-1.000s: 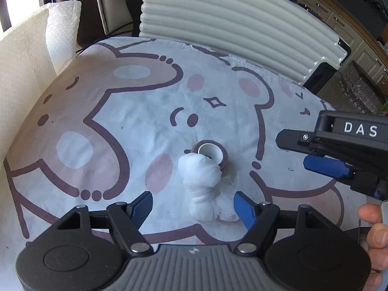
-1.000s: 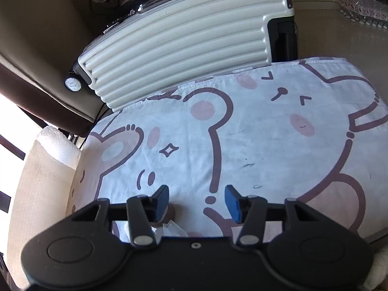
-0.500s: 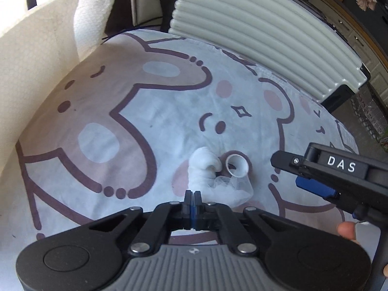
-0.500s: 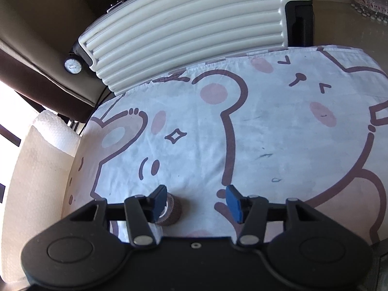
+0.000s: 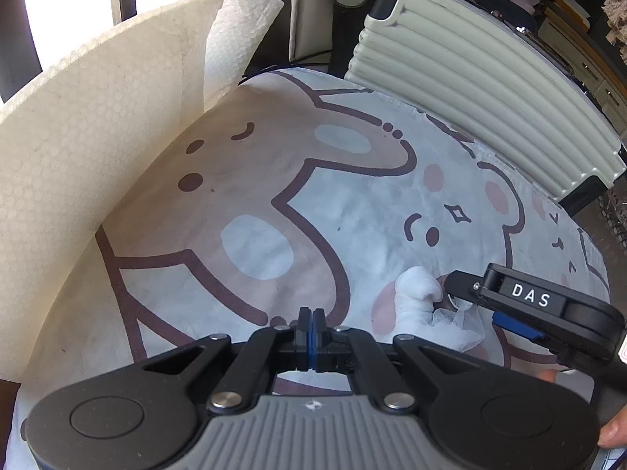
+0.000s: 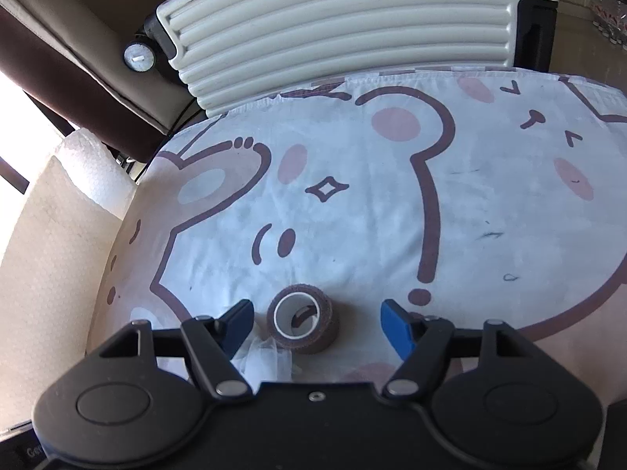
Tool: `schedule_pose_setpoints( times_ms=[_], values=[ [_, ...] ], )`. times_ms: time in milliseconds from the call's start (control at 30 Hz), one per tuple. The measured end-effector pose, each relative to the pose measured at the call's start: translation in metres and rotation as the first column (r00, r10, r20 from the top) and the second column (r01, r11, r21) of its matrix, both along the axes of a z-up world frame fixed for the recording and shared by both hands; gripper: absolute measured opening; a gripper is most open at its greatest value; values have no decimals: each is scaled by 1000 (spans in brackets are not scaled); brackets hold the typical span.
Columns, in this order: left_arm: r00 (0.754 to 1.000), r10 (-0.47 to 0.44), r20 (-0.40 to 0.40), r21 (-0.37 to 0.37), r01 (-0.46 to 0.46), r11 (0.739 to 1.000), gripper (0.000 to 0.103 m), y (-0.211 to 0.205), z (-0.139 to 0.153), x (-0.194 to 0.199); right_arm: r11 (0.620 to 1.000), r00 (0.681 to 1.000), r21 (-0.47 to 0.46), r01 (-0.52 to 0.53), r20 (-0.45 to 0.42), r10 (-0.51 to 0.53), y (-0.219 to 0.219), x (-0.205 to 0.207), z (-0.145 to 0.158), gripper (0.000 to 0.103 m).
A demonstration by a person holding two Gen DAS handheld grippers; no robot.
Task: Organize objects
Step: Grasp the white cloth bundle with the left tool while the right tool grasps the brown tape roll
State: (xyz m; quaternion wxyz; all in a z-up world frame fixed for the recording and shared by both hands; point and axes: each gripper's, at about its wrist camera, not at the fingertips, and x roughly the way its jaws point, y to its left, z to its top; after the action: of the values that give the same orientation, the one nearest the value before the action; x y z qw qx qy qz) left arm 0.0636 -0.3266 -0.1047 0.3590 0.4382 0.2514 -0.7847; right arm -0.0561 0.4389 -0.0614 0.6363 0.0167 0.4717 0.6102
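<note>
A brown roll of bandage tape (image 6: 302, 322) with a white core stands on the bear-print cloth (image 6: 368, 211). My right gripper (image 6: 318, 320) is open, its blue fingers on either side of the roll, not touching it. A white knotted gauze bundle (image 5: 420, 305) lies on the cloth just left of the roll; a bit of it shows in the right wrist view (image 6: 263, 356). My left gripper (image 5: 310, 323) is shut and empty, left of the bundle. The right gripper's black body (image 5: 540, 313) hides most of the roll in the left wrist view.
A cream ribbed suitcase (image 6: 352, 31) lies beyond the cloth's far edge and also shows in the left wrist view (image 5: 482, 82). A sheet of white foam wrap (image 5: 98, 164) stands along the left side. A brown sofa (image 6: 70, 66) is behind, at the left.
My left gripper shut empty and moved left, away from the gauze bundle. My right gripper moved in so the tape roll now sits between its open fingers.
</note>
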Motion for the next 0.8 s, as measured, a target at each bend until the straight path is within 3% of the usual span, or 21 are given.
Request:
schedule_pose_setpoints(
  times_ms=[233, 267, 400, 533, 800],
  values=[
    [999, -45, 13, 5, 45, 999, 5, 6, -8, -7, 999, 998, -30, -36, 52, 38, 9, -10, -5, 70],
    [999, -50, 13, 5, 50, 999, 11, 7, -8, -9, 998, 996, -32, -51, 72, 54, 10, -12, -4, 69],
    [996, -91, -4, 7, 91, 996, 43, 14, -10, -16, 995, 992, -12, -101, 74, 102, 9, -12, -2, 43],
    [990, -140, -19, 2, 140, 990, 68, 23, -11, -26, 996, 991, -5, -86, 104, 86, 2, -7, 4, 43],
    [985, -174, -12, 6, 175, 985, 72, 37, -25, -51, 999, 996, -21, -32, 88, 34, -18, 22, -1, 43]
  ],
)
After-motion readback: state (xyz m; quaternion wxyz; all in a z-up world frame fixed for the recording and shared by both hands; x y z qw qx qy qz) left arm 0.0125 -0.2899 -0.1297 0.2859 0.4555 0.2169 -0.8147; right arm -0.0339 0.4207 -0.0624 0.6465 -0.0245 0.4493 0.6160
